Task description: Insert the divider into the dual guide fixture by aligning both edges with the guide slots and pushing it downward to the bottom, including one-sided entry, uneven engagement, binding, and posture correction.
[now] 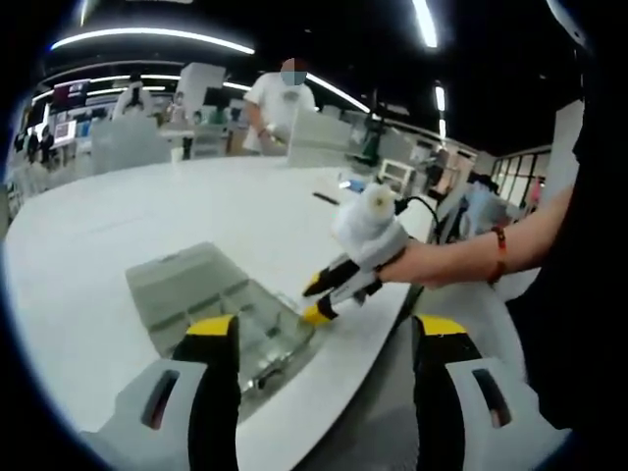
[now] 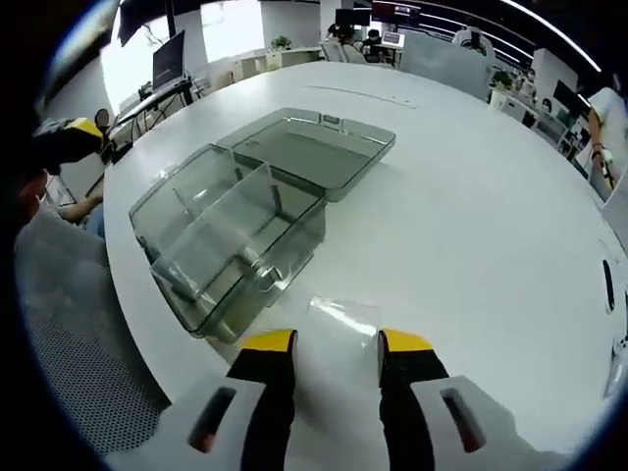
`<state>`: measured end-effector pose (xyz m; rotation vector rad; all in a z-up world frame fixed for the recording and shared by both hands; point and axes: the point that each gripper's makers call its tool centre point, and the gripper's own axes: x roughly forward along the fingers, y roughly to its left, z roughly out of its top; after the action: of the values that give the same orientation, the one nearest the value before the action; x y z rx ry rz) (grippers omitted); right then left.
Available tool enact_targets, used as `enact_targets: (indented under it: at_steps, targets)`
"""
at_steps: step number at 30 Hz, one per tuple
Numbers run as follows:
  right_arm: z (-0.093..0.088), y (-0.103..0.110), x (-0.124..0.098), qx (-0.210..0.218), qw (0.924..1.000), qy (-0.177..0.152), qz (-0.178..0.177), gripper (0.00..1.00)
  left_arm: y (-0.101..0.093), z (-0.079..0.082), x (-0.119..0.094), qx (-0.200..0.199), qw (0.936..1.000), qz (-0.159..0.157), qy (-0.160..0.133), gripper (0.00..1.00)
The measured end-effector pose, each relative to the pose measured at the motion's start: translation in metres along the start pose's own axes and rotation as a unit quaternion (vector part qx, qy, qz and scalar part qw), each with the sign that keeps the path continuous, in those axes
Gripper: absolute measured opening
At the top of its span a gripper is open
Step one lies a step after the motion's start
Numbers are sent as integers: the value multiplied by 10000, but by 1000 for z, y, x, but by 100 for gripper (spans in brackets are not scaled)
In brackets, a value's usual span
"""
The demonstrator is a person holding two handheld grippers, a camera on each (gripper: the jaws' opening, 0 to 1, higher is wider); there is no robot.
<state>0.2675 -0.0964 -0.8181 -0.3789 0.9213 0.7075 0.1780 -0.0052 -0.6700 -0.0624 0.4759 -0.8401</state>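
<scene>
At the bottom of the right gripper view your right gripper (image 2: 336, 343) stood moderately open, gripping nothing. A clear divider (image 2: 341, 312) lay flat on the white table (image 2: 471, 216) just beyond its tips, long axis across the frame. Up-left sat the clear fixture (image 2: 231, 235), one partition already upright inside. Your left gripper (image 1: 324, 324) was wide open, empty and farther off.

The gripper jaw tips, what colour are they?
Yellow tips on black jaws, clearest in the right gripper view.
</scene>
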Motion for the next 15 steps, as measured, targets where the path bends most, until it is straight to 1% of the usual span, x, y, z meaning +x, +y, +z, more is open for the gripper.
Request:
enact_targets:
  at_steps: [3, 7, 9, 12, 15]
  targets:
    - [-3, -2, -3, 61, 10000, 49, -27, 27, 0, 1, 0, 0, 10000, -2, -16, 71]
    - [-5, -5, -6, 72, 10000, 14, -38, 27, 0, 2, 1, 9, 10000, -22, -22, 70]
    - [-5, -5, -7, 144, 9999, -16, -22, 27, -1, 2, 1, 20, 10000, -31, -22, 70]
    - [-5, -7, -11, 203, 9997, -80, -64, 27, -2, 1, 2, 27, 10000, -50, -14, 70]
    - [1, -6, -16, 305, 9992, -244, -54, 27, -2, 3, 2, 34, 10000, -60, -38, 71]
